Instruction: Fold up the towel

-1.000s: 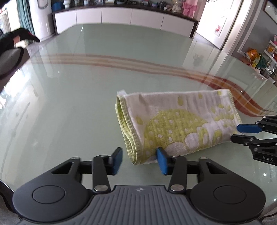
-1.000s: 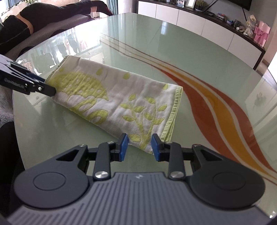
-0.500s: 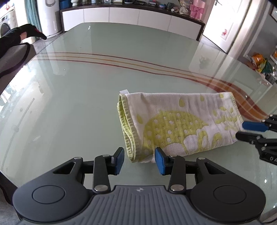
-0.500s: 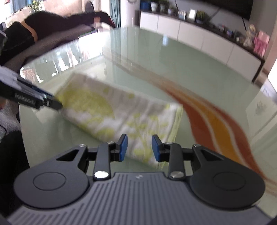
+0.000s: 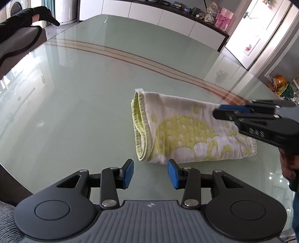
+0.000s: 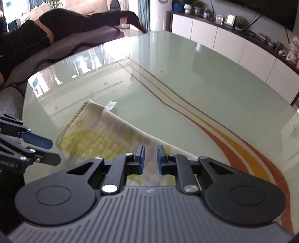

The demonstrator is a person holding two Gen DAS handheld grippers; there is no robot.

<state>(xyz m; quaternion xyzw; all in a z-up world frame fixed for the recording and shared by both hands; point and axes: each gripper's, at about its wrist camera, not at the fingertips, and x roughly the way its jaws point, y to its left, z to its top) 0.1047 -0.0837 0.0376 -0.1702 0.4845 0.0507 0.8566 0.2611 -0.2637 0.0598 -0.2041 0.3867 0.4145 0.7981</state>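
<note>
A white towel point(image 5: 186, 130) with a yellow-green pattern lies folded into a long band on the glass table point(image 5: 84, 93). My left gripper point(image 5: 150, 173) stands open just short of the towel's near left corner, with nothing between its fingers. My right gripper point(image 6: 150, 158) hovers over the towel point(image 6: 97, 138). Its jaws are closing to a narrow gap, and no cloth shows between the pads. From the left wrist view the right gripper point(image 5: 216, 111) reaches in from the right above the towel's right half. The left gripper point(image 6: 54, 151) shows at the left edge of the right wrist view.
Orange and yellow stripes point(image 6: 233, 134) curve across the table. A white sideboard point(image 5: 168, 16) stands behind it and a door point(image 5: 256, 33) at the right. A person in black lies on a sofa point(image 6: 56, 37) past the table's left edge.
My right gripper has swung left over the towel and its jaws have narrowed. The left gripper has rolled a little and stays by the towel's near corner. The towel has not moved.
</note>
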